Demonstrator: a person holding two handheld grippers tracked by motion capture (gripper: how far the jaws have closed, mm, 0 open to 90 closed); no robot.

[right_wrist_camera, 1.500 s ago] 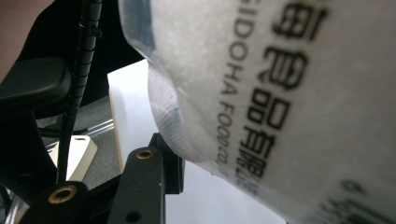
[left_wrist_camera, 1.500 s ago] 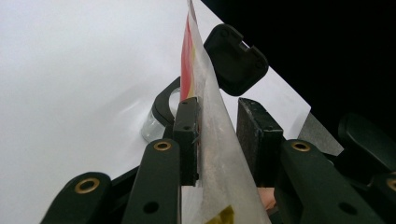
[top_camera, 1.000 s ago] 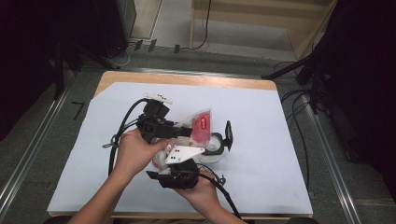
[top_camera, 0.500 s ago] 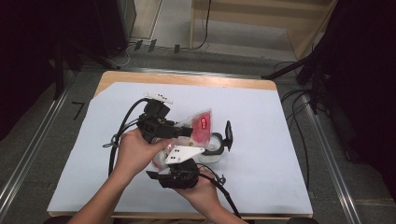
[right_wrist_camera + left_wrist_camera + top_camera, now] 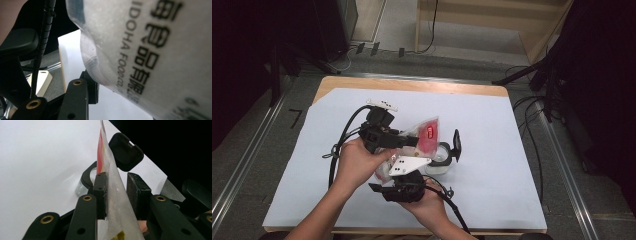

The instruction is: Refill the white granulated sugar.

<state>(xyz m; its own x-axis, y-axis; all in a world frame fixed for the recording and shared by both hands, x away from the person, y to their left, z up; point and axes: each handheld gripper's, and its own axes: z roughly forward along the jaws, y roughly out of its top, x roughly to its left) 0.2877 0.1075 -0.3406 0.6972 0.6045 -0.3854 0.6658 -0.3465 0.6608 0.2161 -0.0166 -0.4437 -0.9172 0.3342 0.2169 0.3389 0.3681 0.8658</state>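
A clear plastic bag (image 5: 426, 134) with a red label hangs tilted over a small clear jar (image 5: 439, 159) whose black flip lid (image 5: 456, 145) stands open. My left gripper (image 5: 412, 141) reaches in from the left and is shut on the bag's side. In the left gripper view the bag (image 5: 112, 177) runs between both pads (image 5: 101, 195), with the jar (image 5: 85, 181) and lid (image 5: 126, 151) beyond. My right gripper (image 5: 407, 172) comes up from below, shut on the bag's lower end. In the right gripper view the printed bag (image 5: 155, 50) presses on the left pad (image 5: 93, 90) and hides the other jaw.
A white sheet (image 5: 492, 125) covers the wooden table (image 5: 412, 84). Black cables (image 5: 343, 135) loop from both grippers over the sheet's left and near side. Metal rails (image 5: 242, 165) run along the floor on both sides, and dark stands and cords (image 5: 542, 85) sit at the right.
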